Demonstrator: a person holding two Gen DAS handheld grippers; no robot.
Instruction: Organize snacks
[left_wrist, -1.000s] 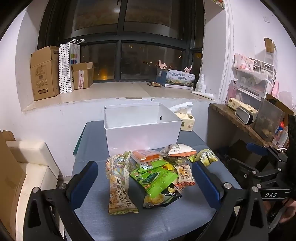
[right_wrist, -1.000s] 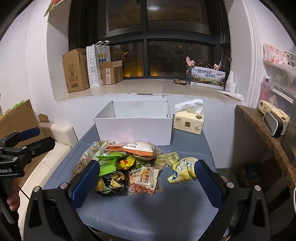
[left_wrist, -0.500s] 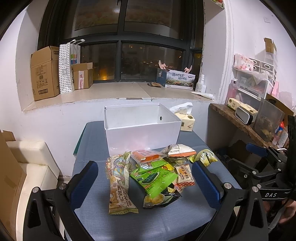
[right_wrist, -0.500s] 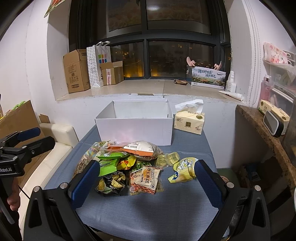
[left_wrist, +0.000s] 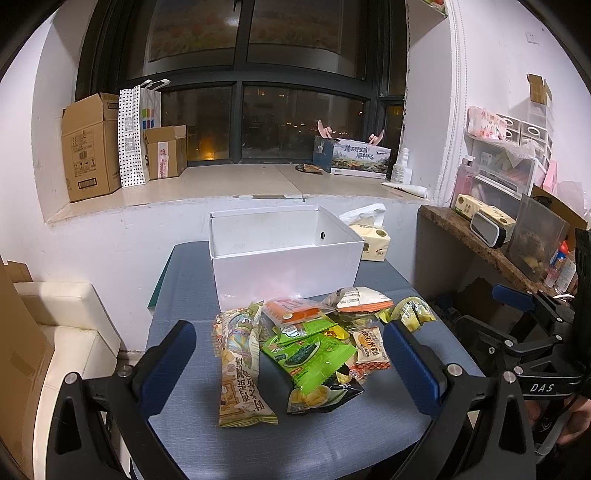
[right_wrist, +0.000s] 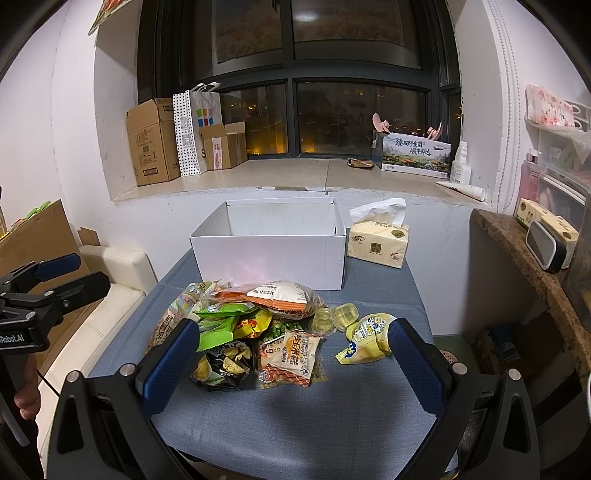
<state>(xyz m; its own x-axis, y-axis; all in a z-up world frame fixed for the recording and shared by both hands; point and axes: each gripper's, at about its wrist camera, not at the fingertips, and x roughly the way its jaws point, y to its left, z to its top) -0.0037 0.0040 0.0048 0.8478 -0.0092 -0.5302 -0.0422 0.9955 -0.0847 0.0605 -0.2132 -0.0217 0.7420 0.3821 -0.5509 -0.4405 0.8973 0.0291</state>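
Observation:
A pile of snack packets lies on the blue-grey table, in front of an open white box that looks empty. The pile also shows in the right wrist view, with a yellow packet apart at its right, before the white box. My left gripper is open and empty, held above the table's near edge with the pile between its fingers. My right gripper is open and empty, likewise short of the pile.
A tissue pack stands right of the box. A windowsill behind holds cardboard boxes and a printed carton. A cluttered side shelf is at the right, a white seat at the left.

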